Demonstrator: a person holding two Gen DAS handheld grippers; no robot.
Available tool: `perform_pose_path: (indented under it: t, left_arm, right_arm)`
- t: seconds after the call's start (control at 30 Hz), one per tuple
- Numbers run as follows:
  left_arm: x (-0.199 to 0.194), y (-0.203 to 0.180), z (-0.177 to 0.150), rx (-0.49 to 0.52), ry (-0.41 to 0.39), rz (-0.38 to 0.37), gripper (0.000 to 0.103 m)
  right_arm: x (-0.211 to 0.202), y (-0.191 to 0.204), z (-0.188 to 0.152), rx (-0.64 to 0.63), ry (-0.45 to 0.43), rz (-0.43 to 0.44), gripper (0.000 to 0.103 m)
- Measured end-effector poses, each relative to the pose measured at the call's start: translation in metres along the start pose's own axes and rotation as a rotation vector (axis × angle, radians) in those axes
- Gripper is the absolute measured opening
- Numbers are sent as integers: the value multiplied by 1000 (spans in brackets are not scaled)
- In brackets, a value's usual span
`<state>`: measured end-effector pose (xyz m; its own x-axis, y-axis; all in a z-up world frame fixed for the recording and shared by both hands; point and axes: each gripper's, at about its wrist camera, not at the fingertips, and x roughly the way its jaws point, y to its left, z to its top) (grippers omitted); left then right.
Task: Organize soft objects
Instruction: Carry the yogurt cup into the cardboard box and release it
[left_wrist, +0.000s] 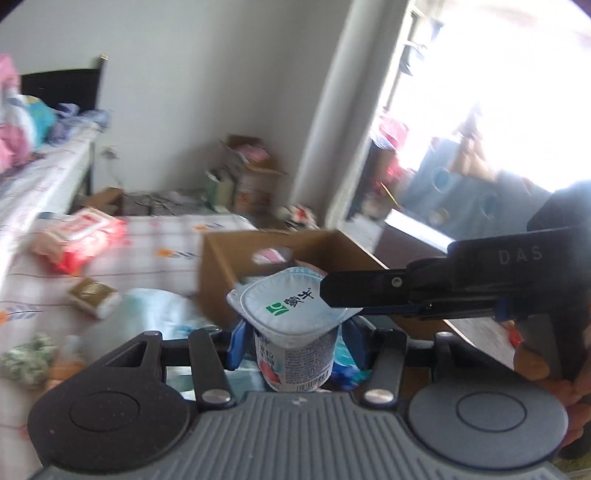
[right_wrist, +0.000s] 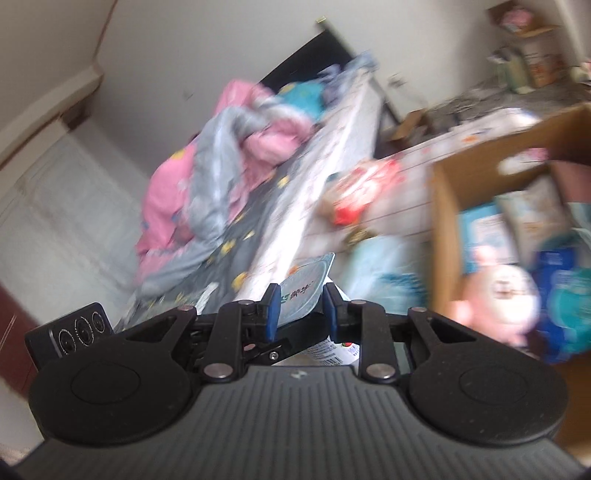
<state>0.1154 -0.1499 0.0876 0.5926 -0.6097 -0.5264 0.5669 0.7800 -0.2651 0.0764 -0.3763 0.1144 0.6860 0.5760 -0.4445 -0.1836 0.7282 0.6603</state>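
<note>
A white yogurt cup (left_wrist: 295, 354) with a pale blue foil lid (left_wrist: 291, 306) stands upright between the blue pads of my left gripper (left_wrist: 295, 343), which is shut on its body. From the right, my right gripper (left_wrist: 328, 299) reaches in, its two fingers closed over the lid's rim. In the right wrist view the same lid (right_wrist: 303, 288) sits between the blue pads of my right gripper (right_wrist: 301, 310). Just behind the cup is an open cardboard box (left_wrist: 218, 258), which holds a pink plush toy (right_wrist: 495, 295) and several soft packs.
On the patterned sheet to the left lie a red-and-white pack (left_wrist: 81, 236), a small brown packet (left_wrist: 92, 295), a pale blue pack (left_wrist: 159, 314) and a green-white cloth (left_wrist: 26, 358). A pink and grey quilt (right_wrist: 207, 162) is heaped on the bed. A black phone (right_wrist: 70, 336) lies at the lower left.
</note>
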Motion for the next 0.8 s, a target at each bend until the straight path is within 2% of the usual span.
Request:
perform_pose_path:
  t: [0.13, 0.3, 0.53, 0.63, 0.8]
  left_arm:
    - [44, -21, -4, 18, 109, -73, 53]
    - [89, -30, -22, 31, 254, -108, 53]
    - [118, -35, -42, 66, 377, -86, 54]
    - [117, -40, -44, 111, 371, -81, 56]
    - [101, -42, -37, 110, 344, -107, 58]
  right_arm:
    - [-26, -49, -9, 99, -7, -62, 25]
    - [-29, -104, -28, 220, 44, -103, 25]
    - [-6, -152, -49, 327, 164, -124, 27]
    - [-2, -159, -53, 326, 199, -116, 27]
    - [-2, -150, -48, 262, 244, -150, 29]
